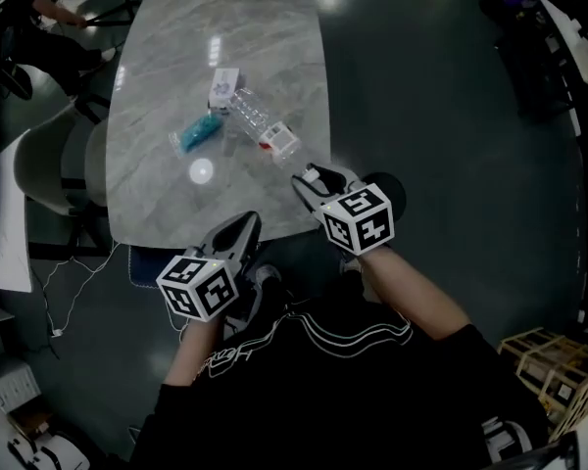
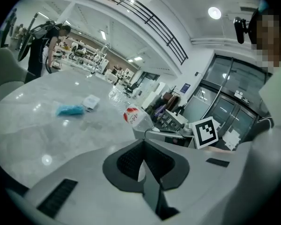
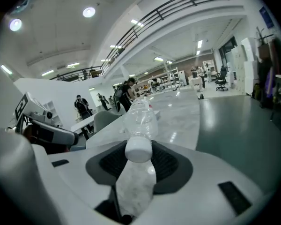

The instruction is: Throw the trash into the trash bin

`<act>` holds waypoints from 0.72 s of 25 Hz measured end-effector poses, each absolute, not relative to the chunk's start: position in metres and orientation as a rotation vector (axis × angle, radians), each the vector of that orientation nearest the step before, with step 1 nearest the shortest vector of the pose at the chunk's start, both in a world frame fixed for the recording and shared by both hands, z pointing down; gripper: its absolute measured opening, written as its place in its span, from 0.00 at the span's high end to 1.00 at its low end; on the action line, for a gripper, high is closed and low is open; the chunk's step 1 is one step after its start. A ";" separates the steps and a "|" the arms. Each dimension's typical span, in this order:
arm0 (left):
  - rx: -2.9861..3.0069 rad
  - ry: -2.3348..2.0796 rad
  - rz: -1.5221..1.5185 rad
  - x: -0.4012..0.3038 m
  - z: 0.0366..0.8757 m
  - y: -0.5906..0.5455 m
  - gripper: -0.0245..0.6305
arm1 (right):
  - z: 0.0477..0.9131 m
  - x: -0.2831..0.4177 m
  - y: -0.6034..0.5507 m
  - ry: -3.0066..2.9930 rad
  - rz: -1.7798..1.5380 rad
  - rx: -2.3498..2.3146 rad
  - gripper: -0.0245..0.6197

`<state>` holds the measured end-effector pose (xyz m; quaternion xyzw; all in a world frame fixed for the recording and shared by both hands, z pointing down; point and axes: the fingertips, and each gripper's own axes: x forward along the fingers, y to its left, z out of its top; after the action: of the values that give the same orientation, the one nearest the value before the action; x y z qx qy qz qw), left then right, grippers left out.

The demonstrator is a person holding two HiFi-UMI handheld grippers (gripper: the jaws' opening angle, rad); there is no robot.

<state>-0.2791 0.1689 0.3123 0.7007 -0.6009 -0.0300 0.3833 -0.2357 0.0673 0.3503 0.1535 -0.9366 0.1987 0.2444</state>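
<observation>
A clear plastic bottle point(image 1: 263, 123) is seen lying on its side on the grey marbled worktop point(image 1: 167, 209), near the worktop's near edge, with a red-and-white label towards its nearer end. The right gripper point(image 1: 318, 176) is held at that near edge, pointed at the bottle; in the right gripper view its fingers point(image 3: 167, 165) are parted to a middling gap, and the bottle's white cap point(image 3: 138, 149) is framed right at their tips, with no squeeze of the pads on it to be made out. The left gripper point(image 1: 237, 233) is held lower and to the left, its tip at the worktop's near edge, and its fingers point(image 2: 131, 161) are closed together with nothing between them. A blue packet point(image 1: 196, 135) and a small white carton point(image 1: 223, 86) are seen just beside the bottle's farther end.
</observation>
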 end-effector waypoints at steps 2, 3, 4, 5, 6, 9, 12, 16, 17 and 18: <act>1.818 -1.486 -0.059 -0.247 0.313 0.147 0.96 | 0.348 -0.198 0.043 -2.552 0.544 0.490 0.69; 1.832 -1.463 -0.050 -0.231 0.314 0.137 0.96 | 0.347 -0.179 0.032 -2.549 0.547 0.524 0.69; 1.845 -1.440 -0.041 -0.215 0.316 0.126 0.96 | 0.347 -0.161 0.020 -2.544 0.552 0.555 0.69; 1.857 -1.418 -0.033 -0.199 0.318 0.115 0.95 | 0.347 -0.142 0.009 -2.539 0.557 0.586 0.69; 1.869 -1.397 -0.024 -0.183 0.320 0.104 0.96 | 0.347 -0.123 -0.003 -2.533 0.562 0.616 0.69; 1.907 -1.333 0.009 -0.135 0.328 0.075 0.96 | 0.350 -0.066 -0.031 -2.510 0.576 0.705 0.69; 1.929 -1.278 0.032 -0.092 0.338 0.050 0.96 | 0.358 -0.012 -0.054 -2.474 0.592 0.785 0.69; 1.939 -1.240 0.066 -0.046 0.356 0.019 0.96 | 0.376 0.049 -0.082 -2.424 0.633 0.869 0.69; 1.943 -1.234 0.078 -0.036 0.363 0.013 0.96 | 0.384 0.063 -0.087 -2.407 0.643 0.884 0.69; 1.948 -1.226 0.088 -0.027 0.370 0.007 0.96 | 0.393 0.076 -0.092 -2.388 0.654 0.896 0.69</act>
<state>-0.0272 0.0073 0.3704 0.7724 -0.4863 0.0347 0.4070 0.0756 -0.0919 0.3934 0.3295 -0.8778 0.2404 0.2512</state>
